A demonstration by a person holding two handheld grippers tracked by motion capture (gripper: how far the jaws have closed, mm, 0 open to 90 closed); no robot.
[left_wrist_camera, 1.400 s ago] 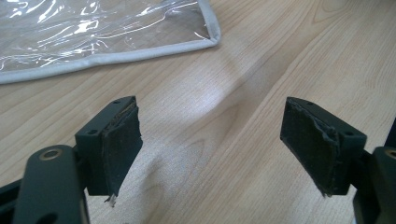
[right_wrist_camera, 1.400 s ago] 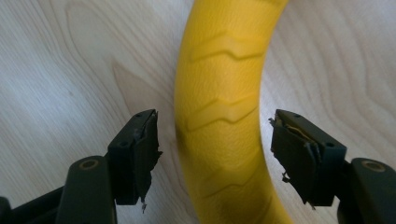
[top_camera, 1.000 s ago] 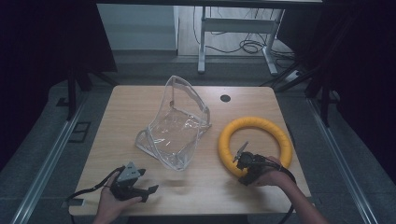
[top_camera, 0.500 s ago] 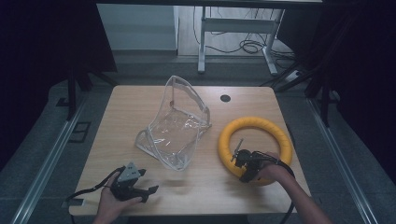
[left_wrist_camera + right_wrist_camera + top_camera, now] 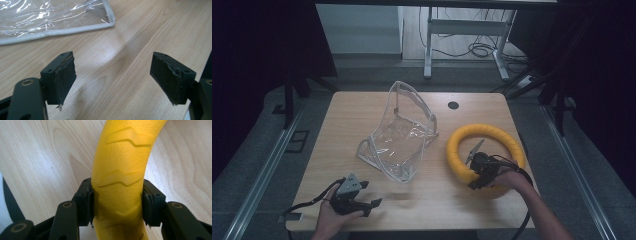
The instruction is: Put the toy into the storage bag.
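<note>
Right gripper view: unlettered yellow ring [image 5: 120, 175] in claw [image 5: 117, 203]

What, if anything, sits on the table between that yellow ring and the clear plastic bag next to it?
Nothing visible does. The yellow ring, clamped by the right gripper, lies just right of the clear bag, with bare wooden table between them. The left gripper sits open, nearer the front edge, out of that gap.

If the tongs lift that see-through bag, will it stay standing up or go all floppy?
Probably floppy. The clear plastic bag is thin and wrinkled, and already sags to one side on the table, so it would likely droop and fold when lifted. It looks empty, so it is probably very light. The shiny plastic may be slippery; its grey trimmed edge looks easier to pinch.
</note>
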